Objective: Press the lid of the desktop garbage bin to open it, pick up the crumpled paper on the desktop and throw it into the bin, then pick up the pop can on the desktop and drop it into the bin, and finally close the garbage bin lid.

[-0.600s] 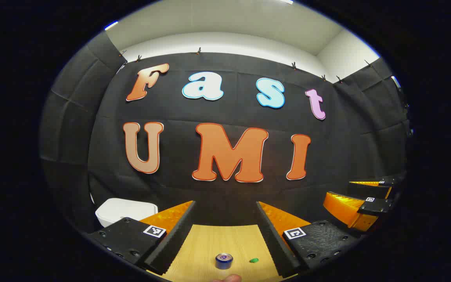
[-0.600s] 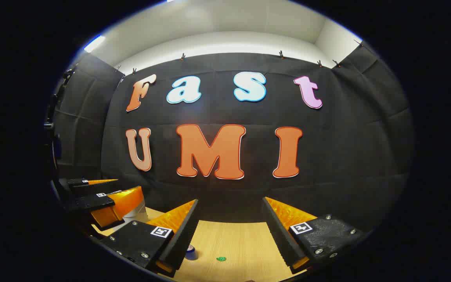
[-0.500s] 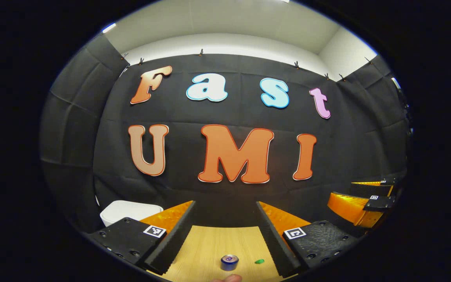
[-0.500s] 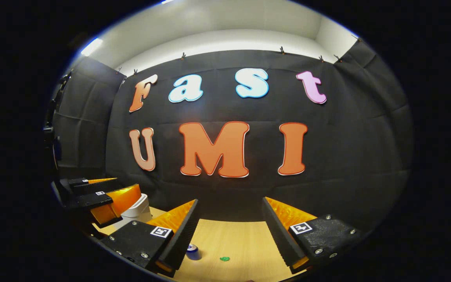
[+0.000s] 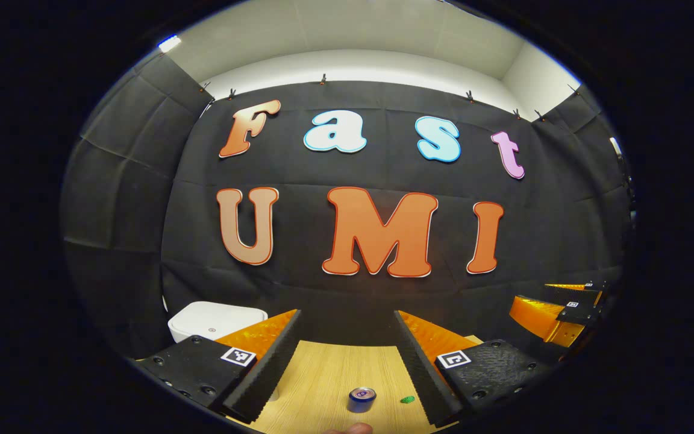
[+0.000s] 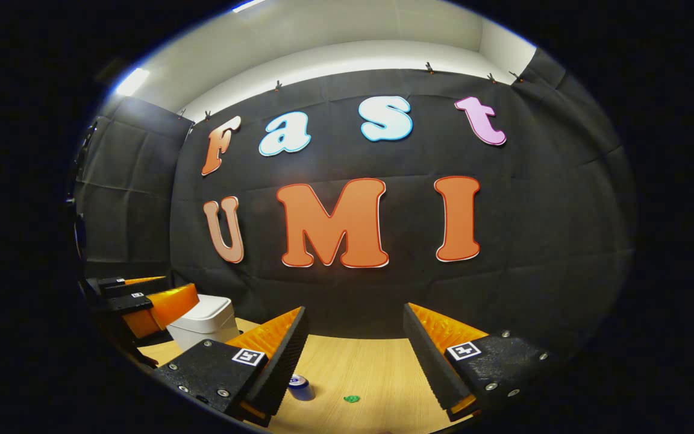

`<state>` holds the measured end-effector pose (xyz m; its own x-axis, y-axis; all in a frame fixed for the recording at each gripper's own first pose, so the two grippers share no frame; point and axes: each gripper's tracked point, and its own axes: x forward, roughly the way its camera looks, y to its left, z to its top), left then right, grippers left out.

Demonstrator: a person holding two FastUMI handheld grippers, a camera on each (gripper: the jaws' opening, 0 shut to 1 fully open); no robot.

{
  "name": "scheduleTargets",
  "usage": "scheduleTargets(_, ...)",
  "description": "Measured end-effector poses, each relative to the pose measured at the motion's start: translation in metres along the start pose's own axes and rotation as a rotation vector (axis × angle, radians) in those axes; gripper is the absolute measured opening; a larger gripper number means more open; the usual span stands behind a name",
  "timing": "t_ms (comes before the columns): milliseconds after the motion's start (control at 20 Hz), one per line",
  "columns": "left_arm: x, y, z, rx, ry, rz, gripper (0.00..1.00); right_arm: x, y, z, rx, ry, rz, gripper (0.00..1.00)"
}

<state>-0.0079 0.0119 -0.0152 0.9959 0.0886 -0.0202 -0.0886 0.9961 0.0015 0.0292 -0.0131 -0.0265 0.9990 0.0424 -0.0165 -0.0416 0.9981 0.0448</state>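
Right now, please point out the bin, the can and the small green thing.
bin (image 5: 217, 316): left gripper view, on its closed white lid.
can (image 5: 362, 399): left gripper view, on its upright side, below the top.
green thing (image 6: 352, 398): right gripper view, on its middle, lying on the desk.

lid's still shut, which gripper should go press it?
Left, probably. The white bin sits just beyond the left gripper, by its left finger, lid down. From the right gripper, the bin lies farther off to the side, with the left gripper in between.
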Motion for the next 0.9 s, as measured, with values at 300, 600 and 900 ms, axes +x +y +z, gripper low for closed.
scheduleTargets(300,0.019,0.013,0.008,0.046,-0.034,-0.023,0.93,0.001,0.015,-0.011,0.006,0.004,-0.048,0.94)
scheduleTargets(600,0.032,0.031,0.006,0.024,-0.052,0.023,0.93,0.012,0.033,-0.015,-0.019,0.010,-0.060,0.94)
scheduleTargets(900,0.027,0.027,-0.003,0.012,-0.027,0.018,0.93,0.012,0.039,-0.023,-0.001,0.043,-0.048,0.94)
